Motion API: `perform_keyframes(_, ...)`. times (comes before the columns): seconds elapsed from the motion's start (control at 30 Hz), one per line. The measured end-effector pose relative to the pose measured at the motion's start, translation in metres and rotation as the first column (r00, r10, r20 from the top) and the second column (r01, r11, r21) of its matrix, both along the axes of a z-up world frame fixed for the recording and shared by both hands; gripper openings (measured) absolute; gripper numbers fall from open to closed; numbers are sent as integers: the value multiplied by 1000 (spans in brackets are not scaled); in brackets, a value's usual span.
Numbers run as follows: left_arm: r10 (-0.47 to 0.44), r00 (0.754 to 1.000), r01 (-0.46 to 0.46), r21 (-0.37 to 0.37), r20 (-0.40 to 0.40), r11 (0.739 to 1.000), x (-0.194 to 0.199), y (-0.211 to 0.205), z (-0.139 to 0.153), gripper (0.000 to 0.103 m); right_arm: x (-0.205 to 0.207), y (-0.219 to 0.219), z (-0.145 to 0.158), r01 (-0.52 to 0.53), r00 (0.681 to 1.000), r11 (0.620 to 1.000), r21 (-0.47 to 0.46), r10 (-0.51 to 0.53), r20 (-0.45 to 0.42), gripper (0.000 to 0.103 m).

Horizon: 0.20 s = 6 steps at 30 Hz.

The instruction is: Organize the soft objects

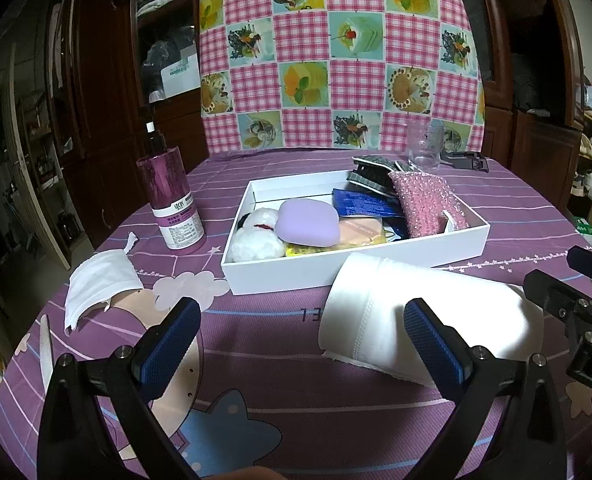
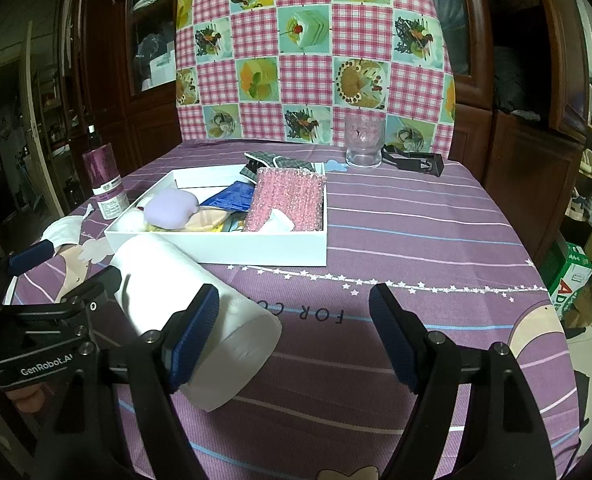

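A table covered with a purple cloth [image 1: 296,360] is seen from both wrist cameras. A white roll of paper [image 1: 423,316] lies on its side on the cloth, just in front of a shallow white box [image 1: 335,272], near the box's front wall.

The left gripper [image 1: 301,328] is held above the cloth with its jaws spread wide and nothing between the blue pads [image 1: 435,340]; its right pad is seen in front of the roll, and whether it touches the roll cannot be told. The right gripper [image 2: 294,320] is likewise released, with only bare cloth between its pads [image 2: 194,332]; the roll lies just beside its left finger.

Inside the box, a lilac cushion-like pad [image 1: 307,222] is laid over a white fluffy toy [image 1: 254,236] and a peach puff [image 1: 359,232]. A pink sparkly sponge [image 1: 427,204] is leaned at the right end, with blue packets [image 1: 363,202] between them and a grey checked cloth [image 1: 369,176] resting over the back rim.

A purple bottle [image 1: 174,200] stands upright left of the box, and a white face mask [image 1: 100,284] lies nearer the table's left edge. A clear glass [image 2: 363,142] and a black clip [image 2: 415,162] are set at the back.
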<state>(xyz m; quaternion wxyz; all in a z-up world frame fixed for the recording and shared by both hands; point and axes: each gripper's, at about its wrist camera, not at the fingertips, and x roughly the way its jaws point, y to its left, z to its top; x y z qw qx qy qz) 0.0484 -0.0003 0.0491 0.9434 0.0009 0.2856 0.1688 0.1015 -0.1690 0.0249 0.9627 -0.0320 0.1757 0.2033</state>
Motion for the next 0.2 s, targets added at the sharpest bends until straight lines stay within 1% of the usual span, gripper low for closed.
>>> perform_keyframes(0.07,-6,1000,6,-5,4,1000,-1,1,0,103,1,0,-2,1,1000,1000,-1,-1,-6,78)
perform_keyframes(0.13,10,1000,-11,30,9,999,-2,-2,1,103,1,-1,-3,-7,1000,1000,3,7,-10,78)
perform_keyframes(0.17,-3,1000,3,58,7,998,-3,-5,2,103,-1,-2,-3,-10,1000,1000,-1,10,-11,78)
perform_keyframes(0.2,-14,1000,13,68,16,998,-5,-7,4,103,-2,-2,-2,-12,1000,1000,-12,11,-11,78)
